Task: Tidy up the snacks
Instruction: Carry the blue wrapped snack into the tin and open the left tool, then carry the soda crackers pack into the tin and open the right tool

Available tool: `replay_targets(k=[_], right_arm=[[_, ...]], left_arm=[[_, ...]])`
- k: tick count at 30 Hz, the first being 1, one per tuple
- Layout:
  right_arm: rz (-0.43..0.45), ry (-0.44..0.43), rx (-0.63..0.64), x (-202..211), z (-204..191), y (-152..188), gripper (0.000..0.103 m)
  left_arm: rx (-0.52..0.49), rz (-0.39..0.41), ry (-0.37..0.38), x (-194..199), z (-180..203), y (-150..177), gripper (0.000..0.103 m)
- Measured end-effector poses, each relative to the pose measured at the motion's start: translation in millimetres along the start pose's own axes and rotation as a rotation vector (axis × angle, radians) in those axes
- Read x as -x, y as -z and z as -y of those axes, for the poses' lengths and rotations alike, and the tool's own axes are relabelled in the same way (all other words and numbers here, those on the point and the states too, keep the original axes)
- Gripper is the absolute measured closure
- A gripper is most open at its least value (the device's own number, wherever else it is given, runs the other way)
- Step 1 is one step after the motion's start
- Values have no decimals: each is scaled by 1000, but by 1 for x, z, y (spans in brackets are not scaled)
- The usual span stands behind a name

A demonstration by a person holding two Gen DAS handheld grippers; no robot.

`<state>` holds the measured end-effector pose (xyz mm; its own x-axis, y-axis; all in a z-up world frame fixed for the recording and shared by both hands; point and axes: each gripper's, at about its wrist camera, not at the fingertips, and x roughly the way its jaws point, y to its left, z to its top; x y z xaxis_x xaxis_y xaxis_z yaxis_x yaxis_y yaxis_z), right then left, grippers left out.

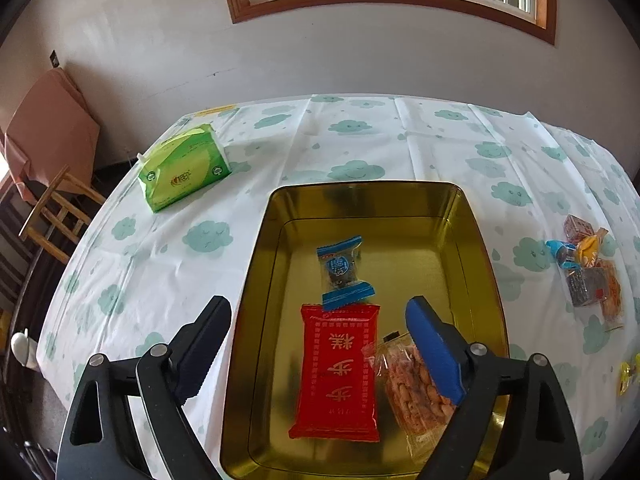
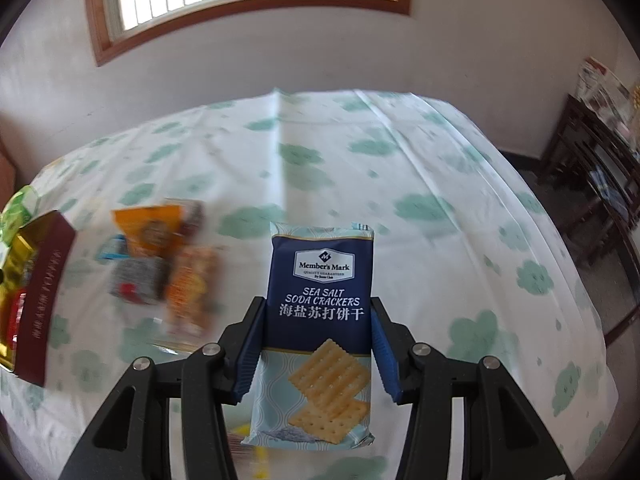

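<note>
- Closest to the lens, the right gripper [image 2: 318, 344] has its blue pads clamped on the sides of a cracker packet [image 2: 320, 320], which is up off the table [image 2: 400, 184]. Grip sits about mid-packet, so I'd guess the top could flop or twist out if the swing is quick; the blur suggests it's moving.
- Left gripper [image 1: 316, 340] hangs with jaws wide and nothing in them, right over the gold tin [image 1: 372, 196]. If it lingers there, the incoming packet could bump into it.
- Already lying in the tin: a red packet [image 1: 338, 372], a small blue-wrapped sweet [image 1: 342, 268] overlapping its top edge, and a clear bag of nutty bits [image 1: 416, 388]. Free floor is mostly at the far end, so a sloppy drop would stack on these.
- Loose snack pile [image 1: 588, 268] sits well right of the tin, not sorted yet.
- Tissue pack [image 1: 184, 168] sits off to the far left, out of the way.
</note>
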<state>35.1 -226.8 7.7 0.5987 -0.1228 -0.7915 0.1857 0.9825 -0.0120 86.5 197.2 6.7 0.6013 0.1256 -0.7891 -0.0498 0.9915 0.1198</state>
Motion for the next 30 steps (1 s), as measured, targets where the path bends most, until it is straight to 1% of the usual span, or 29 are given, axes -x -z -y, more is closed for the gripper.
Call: replay_targets(k=[3, 6, 8, 11, 15, 21, 26, 30], right_arm=[[13, -68, 42, 6, -35, -7, 53], [8, -137, 89, 8, -74, -11, 53], [1, -173, 122, 9, -99, -13, 53], [-8, -237, 171, 13, -142, -11, 53], [-20, -308, 216, 16, -188, -10, 53], [-32, -367, 297, 21, -247, -5, 53], [-46, -408, 351, 22, -287, -1, 53], [-67, -435, 393, 17, -319, 5, 53]], left_arm=[[27, 10, -21, 7, -9, 6, 16], [47, 8, -42, 11, -18, 12, 16], [61, -7, -61, 11, -25, 16, 16], [75, -8, -81, 14, -36, 21, 16], [97, 0, -119, 19, -54, 28, 16], [170, -21, -148, 17, -83, 41, 16], [212, -33, -184, 17, -104, 51, 16], [239, -38, -194, 18, -114, 58, 16]])
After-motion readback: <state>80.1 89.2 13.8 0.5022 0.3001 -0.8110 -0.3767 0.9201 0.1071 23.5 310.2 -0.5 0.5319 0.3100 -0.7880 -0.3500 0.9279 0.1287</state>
